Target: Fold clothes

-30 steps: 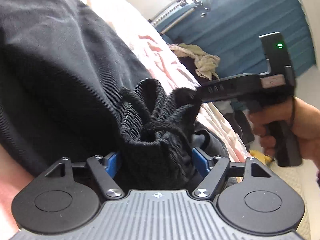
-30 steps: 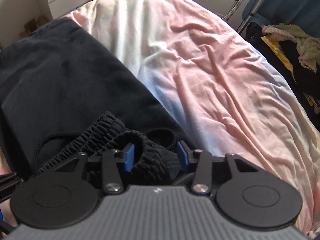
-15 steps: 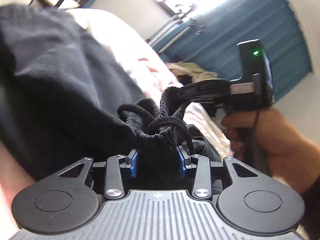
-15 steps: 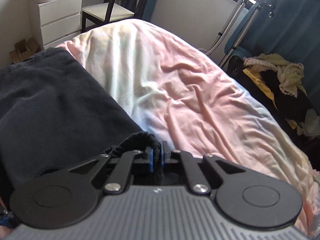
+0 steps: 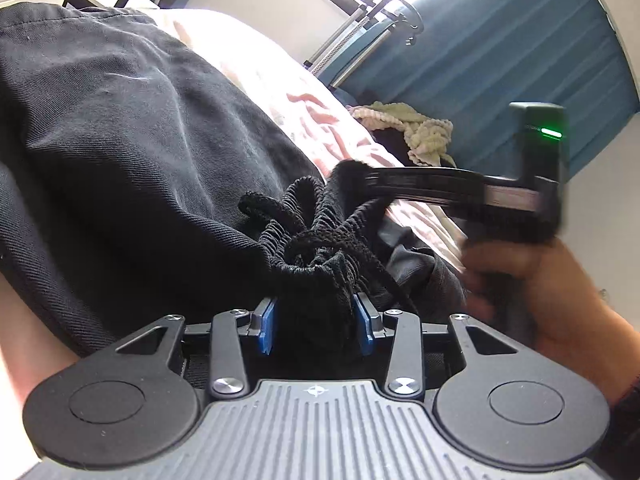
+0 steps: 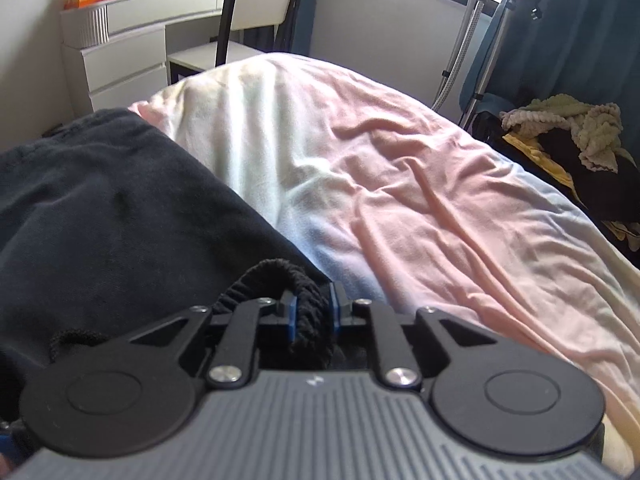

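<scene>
A black pair of trousers [image 5: 120, 152] lies spread over the pink bed sheet [image 6: 400, 184]. My left gripper [image 5: 316, 324] is shut on the bunched elastic waistband [image 5: 320, 248], which fills the gap between its blue pads. In the right wrist view my right gripper [image 6: 314, 316] is shut on another part of that ribbed waistband [image 6: 276, 276], with the trousers [image 6: 100, 208] stretching away to the left. The right gripper [image 5: 440, 188] also shows in the left wrist view, held by a hand [image 5: 540, 292], its tip buried in the waistband.
A pile of clothes with a cream knit [image 6: 568, 128] lies at the bed's far right edge. A white drawer unit [image 6: 120, 64], a chair [image 6: 224, 32] and a metal stand [image 6: 480, 40] stand beyond the bed. Blue curtains [image 5: 500, 52] hang behind.
Both grippers closed on the waistband within the last second; the left one was open around it, the right one half open. Both have lifted and tilted up a little.
</scene>
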Motion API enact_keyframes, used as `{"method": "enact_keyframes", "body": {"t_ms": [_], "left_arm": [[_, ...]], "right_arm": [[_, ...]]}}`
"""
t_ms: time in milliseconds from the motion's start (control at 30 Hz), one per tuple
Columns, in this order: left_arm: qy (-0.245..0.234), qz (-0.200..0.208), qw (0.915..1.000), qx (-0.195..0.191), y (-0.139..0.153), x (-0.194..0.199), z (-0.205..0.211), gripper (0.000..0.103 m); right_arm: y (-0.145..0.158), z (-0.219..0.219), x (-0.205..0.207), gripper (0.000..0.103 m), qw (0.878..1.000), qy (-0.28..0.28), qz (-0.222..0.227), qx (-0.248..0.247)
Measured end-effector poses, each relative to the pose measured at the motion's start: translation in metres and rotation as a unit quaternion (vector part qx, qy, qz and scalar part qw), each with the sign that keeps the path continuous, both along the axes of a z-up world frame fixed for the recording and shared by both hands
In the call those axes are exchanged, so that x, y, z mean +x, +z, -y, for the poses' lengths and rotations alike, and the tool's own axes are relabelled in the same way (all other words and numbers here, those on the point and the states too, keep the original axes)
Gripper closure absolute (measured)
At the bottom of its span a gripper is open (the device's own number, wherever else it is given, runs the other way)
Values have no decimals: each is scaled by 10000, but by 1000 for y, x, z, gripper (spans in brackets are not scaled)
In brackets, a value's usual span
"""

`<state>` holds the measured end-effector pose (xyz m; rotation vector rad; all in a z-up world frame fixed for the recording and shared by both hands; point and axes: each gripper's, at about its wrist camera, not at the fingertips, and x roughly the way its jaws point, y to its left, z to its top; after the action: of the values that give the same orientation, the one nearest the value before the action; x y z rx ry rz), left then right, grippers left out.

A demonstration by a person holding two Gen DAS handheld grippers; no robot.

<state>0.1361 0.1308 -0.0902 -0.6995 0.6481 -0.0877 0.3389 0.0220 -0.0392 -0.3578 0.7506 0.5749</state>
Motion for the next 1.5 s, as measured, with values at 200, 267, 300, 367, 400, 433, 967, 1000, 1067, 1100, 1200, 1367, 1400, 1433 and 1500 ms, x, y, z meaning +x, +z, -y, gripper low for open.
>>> {"method": "enact_keyframes", "body": {"t_ms": [200,267,300,367,400,433,967,1000,1067,1100,1200,1367,1400,1433,1500], "left_arm": [[-17,10,9999,116,9,2,4,57],[11,-18,10000,54,13,5,5,56],[6,-31,10000,63,15,4,5,55],[-2,-19,9998,187,20,1,7,52],[5,3,9997,262,23,-2,8,52],[-2,52,9995,316,26,-4,10,52],[414,416,9974,421,31,3,19,21],[399,405,9976,407,30,6,19,20],[380,375,9976,433,28,13,21,20],[376,317,9977,476,27,15,22,20],[261,-75,9981,551,22,20,25,17],[309,-288,9990,-133,7,18,13,21],[345,-210,9990,-203,8,18,12,22],[381,-172,9988,-258,8,18,10,22],[412,-253,9985,-275,3,22,10,24]], "right_arm": [[47,69,-69,67,9966,-353,333,661],[62,93,-94,67,9937,-523,447,889],[69,105,-107,67,9918,-608,503,1003],[84,129,-132,67,9874,-777,617,1230],[91,142,-144,66,9849,-862,673,1342],[99,154,-157,63,9821,-946,729,1455],[-12,314,-255,24,8401,-3381,5,4241],[-18,317,-254,19,8313,-3421,-54,4380],[-30,323,-252,15,8129,-3497,-173,4654],[-25,328,-247,15,8097,-3536,-206,4680],[-40,331,-236,15,7967,-3683,-395,4776],[-59,325,-218,15,7856,-3668,-690,4935],[-61,323,-216,15,7844,-3655,-723,4959],[-64,321,-214,15,7832,-3642,-756,4983],[-70,319,-212,15,7756,-3640,-845,5087]]}}
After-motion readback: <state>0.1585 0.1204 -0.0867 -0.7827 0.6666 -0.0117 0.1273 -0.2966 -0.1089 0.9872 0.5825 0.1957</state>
